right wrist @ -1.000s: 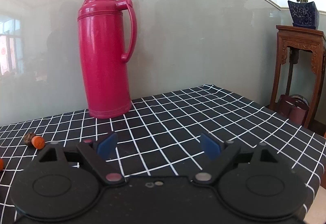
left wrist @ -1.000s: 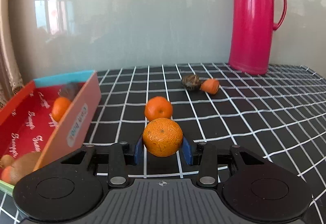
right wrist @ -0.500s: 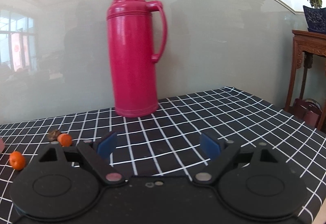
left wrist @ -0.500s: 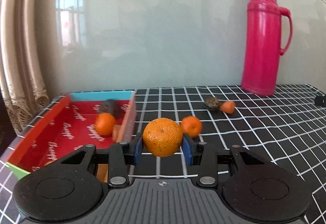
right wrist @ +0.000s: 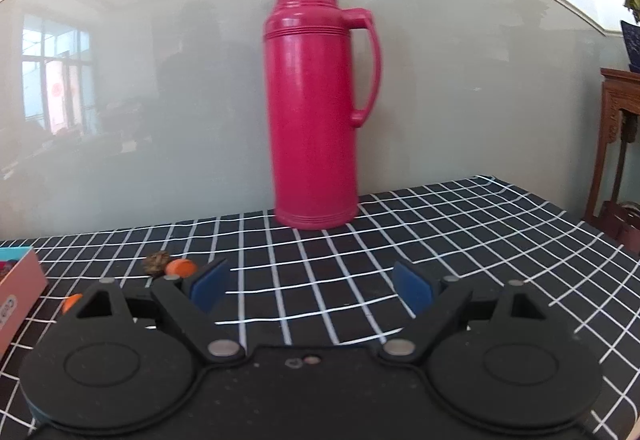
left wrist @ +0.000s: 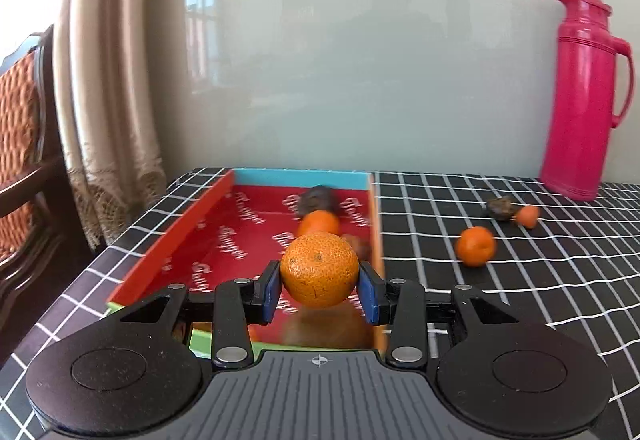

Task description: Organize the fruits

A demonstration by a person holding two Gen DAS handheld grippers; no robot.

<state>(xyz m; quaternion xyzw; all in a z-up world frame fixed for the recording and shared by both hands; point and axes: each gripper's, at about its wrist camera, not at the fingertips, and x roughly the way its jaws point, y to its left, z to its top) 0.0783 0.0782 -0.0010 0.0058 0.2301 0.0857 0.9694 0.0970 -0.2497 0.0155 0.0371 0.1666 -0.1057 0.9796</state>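
Note:
My left gripper (left wrist: 319, 294) is shut on a large orange (left wrist: 319, 269), held in the air over the near end of a red-lined box (left wrist: 224, 236). Inside the box lie a smaller orange (left wrist: 318, 223), a dark fruit (left wrist: 316, 198) and brown fruit partly hidden behind the held orange. On the cloth to the right sit a small orange (left wrist: 475, 245), a dark lumpy fruit (left wrist: 500, 207) and a small orange-red piece (left wrist: 527, 216). My right gripper (right wrist: 311, 286) stands open above the cloth with nothing between its blue pads. It sees the dark fruit (right wrist: 157, 263) and orange-red piece (right wrist: 182, 267) to its left.
A tall pink thermos (right wrist: 314, 100) stands at the back of the black-and-white checked tablecloth (right wrist: 460, 240) against a glossy wall. A curtain (left wrist: 104, 80) and a wooden chair (left wrist: 24, 128) stand left of the table. A carved wooden stand (right wrist: 618, 128) is at the far right.
The left gripper carried the large orange leftwards, from beside the box to over its near end. The right gripper's view swung left, so the thermos moved from left to centre.

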